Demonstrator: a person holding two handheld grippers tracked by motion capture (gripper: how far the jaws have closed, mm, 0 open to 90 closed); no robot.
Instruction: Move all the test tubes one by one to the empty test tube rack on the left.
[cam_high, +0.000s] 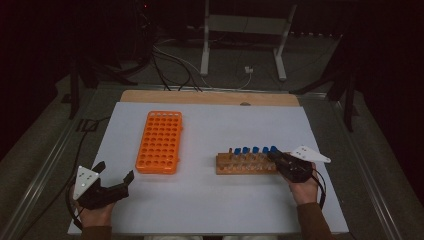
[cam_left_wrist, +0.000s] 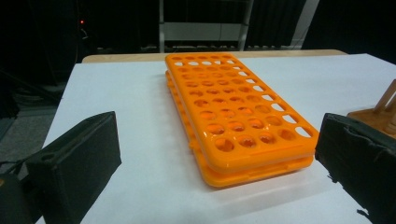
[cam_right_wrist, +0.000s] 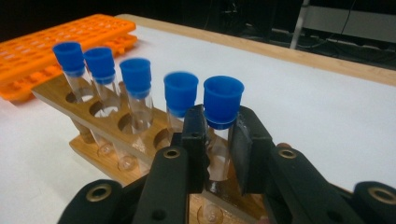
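A: Right gripper (cam_right_wrist: 218, 154)?
B: Clamped on the clear glass test tube with a blue cap (cam_right_wrist: 222, 116), rightmost of five in the wooden rack (cam_high: 245, 164), right side of the white table (cam_high: 210, 210).
A: Left gripper (cam_high: 114, 176)?
B: Jaws wide, nothing between them, near left corner, just near-left of the orange plastic multi-hole tube rack (cam_left_wrist: 236, 116).

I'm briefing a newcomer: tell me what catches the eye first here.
The bright orange tube rack stands out, empty on the white table, left of centre. To its right, a wooden rack holds blue-capped tubes; the right hand-held gripper is shut on the end tube. The left hand-held gripper rests open.
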